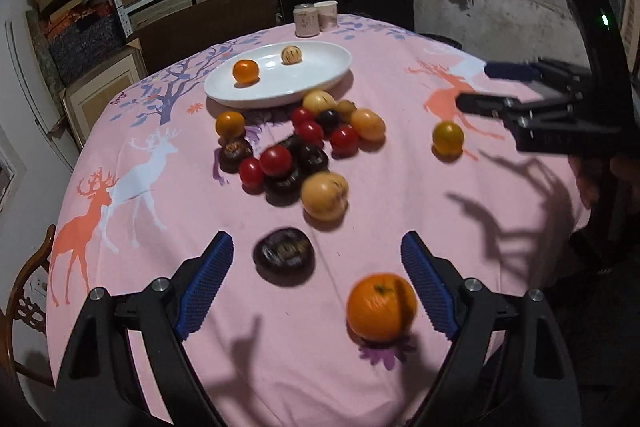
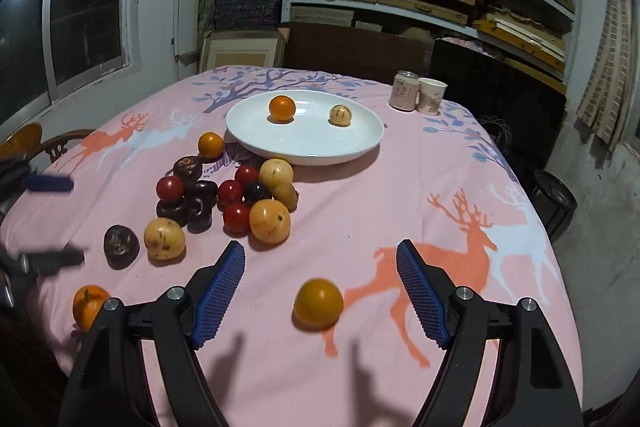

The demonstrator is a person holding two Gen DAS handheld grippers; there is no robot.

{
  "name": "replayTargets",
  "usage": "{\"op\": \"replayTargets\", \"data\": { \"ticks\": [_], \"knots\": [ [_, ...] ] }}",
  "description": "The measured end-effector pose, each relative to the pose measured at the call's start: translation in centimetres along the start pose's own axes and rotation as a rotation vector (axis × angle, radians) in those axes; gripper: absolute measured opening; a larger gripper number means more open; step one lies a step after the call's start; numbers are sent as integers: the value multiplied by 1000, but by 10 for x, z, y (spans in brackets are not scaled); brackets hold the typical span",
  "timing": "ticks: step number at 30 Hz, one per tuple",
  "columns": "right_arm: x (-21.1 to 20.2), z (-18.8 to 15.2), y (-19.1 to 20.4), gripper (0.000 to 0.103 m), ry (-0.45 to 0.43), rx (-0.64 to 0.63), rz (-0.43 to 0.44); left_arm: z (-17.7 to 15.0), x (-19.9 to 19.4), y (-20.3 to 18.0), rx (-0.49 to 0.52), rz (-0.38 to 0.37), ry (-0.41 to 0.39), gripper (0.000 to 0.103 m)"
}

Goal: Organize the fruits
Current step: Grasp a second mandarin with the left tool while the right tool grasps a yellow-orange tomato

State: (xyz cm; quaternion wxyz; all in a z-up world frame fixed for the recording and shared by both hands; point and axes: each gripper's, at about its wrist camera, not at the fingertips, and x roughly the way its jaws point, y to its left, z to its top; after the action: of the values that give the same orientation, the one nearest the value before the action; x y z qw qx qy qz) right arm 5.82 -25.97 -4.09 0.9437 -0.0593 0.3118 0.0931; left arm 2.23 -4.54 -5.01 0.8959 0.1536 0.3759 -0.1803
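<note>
A white plate (image 1: 320, 83) (image 2: 352, 143) on the pink tablecloth holds an orange fruit (image 1: 245, 71) (image 2: 282, 108) and a pale round fruit (image 1: 291, 55) (image 2: 340, 115). A pile of red, dark, yellow and orange fruits (image 1: 304, 143) (image 2: 232, 199) lies in front of the plate. My left gripper (image 1: 318, 283) is open; a dark fruit (image 1: 284, 255) and an orange (image 1: 381, 307) lie between its fingers. My right gripper (image 2: 320, 287) is open over a lone orange-yellow fruit (image 2: 318, 303) (image 1: 448, 137). The right gripper also shows in the left wrist view (image 1: 480, 87).
A can (image 2: 404, 91) and a paper cup (image 2: 431, 95) stand at the table's far edge. A wooden chair (image 1: 28, 299) is at the left side. Shelves of boxes fill the back wall. A dark round bin (image 2: 554, 201) stands on the floor to the right.
</note>
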Motion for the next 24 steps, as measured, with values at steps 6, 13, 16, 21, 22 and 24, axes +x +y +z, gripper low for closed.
{"op": "replayTargets", "data": {
  "ticks": [6, 13, 16, 21, 22, 24],
  "knots": [
    [-4, -17, -12, 79, 27, 59, -39, -20, 27, -5, -78, -17, 46, 80],
    [2, -29, -9, 79, 44, 5, -88, -27, 32, -21, -44, -76, 29, 42],
    [12, -31, -11, 79, 74, 14, -70, -29, 29, -15, -72, -84, 25, 43],
    [34, -31, -5, 79, 118, 4, -53, -30, 22, -7, -106, -62, 1, 43],
    [39, -31, -3, 79, 127, 0, -51, -30, 21, -5, -113, -60, -2, 43],
    [48, -30, -4, 79, 149, 13, -43, -31, 22, -3, -120, -59, -1, 43]
  ]
}}
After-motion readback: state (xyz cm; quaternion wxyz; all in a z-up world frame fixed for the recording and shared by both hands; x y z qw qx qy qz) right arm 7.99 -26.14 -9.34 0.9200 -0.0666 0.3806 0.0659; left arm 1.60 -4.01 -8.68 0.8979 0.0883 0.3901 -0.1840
